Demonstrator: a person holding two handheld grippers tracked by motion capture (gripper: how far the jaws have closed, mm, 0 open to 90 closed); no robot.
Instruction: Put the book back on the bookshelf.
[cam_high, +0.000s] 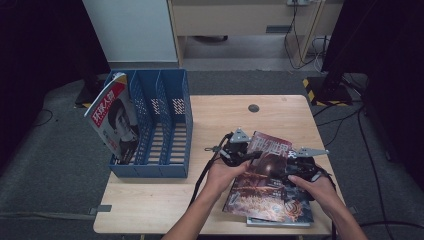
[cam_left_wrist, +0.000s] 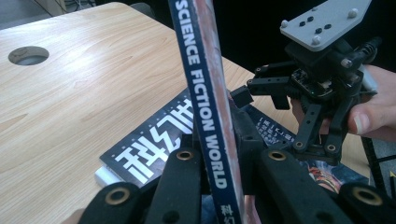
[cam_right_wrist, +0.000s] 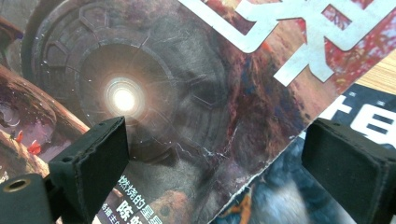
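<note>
My left gripper (cam_left_wrist: 219, 163) pinches the top magazine's (cam_high: 265, 175) spine; my right gripper (cam_right_wrist: 219, 154) is spread at its right edge.

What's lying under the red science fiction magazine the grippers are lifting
Under the red science fiction magazine lies a second magazine with a dark cover and white lettering, flat on the wooden table. Most of its cover is hidden, and whether more lie beneath cannot be seen.

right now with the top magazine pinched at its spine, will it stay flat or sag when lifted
Probably sags: the top magazine is thin and held by the left gripper at its spine alone. Its glossy cover may slip. The open right gripper could steady the far edge.
</note>
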